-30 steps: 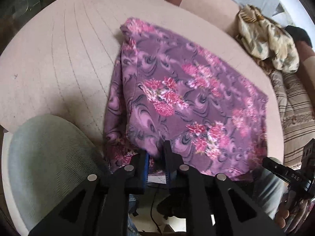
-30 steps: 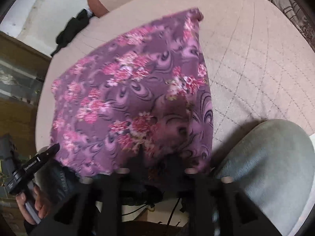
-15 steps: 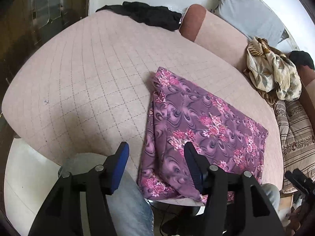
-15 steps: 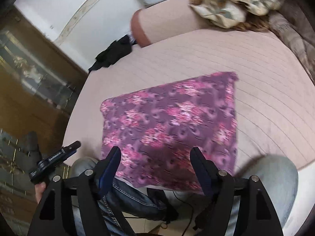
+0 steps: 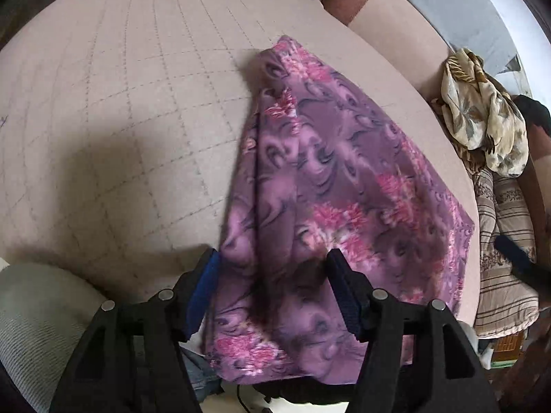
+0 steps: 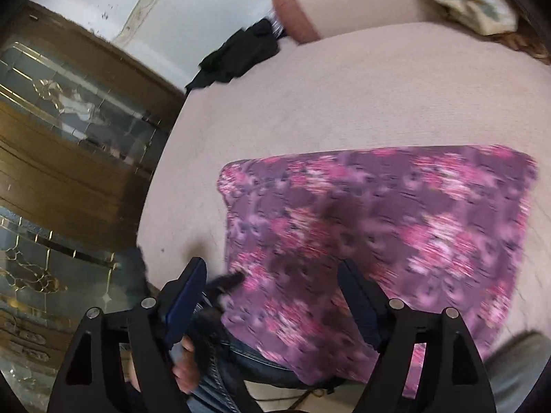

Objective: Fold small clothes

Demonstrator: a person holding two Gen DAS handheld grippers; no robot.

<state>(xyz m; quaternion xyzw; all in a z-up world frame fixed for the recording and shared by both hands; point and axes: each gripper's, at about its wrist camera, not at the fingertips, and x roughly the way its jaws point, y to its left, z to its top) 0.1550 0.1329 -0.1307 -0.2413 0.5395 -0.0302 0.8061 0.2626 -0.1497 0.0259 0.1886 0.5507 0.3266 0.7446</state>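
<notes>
A purple garment with pink flowers [image 5: 330, 186] lies folded on the pink quilted table [image 5: 137, 103], its near edge hanging over the table's front rim. My left gripper [image 5: 272, 285] is open and empty, with its jaws on either side of the garment's near left part. In the right wrist view the same garment [image 6: 378, 227] is blurred by motion. My right gripper [image 6: 272, 296] is open and empty, over the garment's near left corner.
A beige patterned cloth [image 5: 482, 113] lies on the striped sofa [image 5: 499, 241] at right. A black garment [image 6: 241, 55] lies at the table's far edge. A wooden cabinet with glass doors [image 6: 69, 137] stands left. The person's jeans [image 6: 220, 371] are below the table rim.
One second ago both grippers were shut on the garment's near edge. They let go, opened and pulled back. Now both have moved closer again, still open.
</notes>
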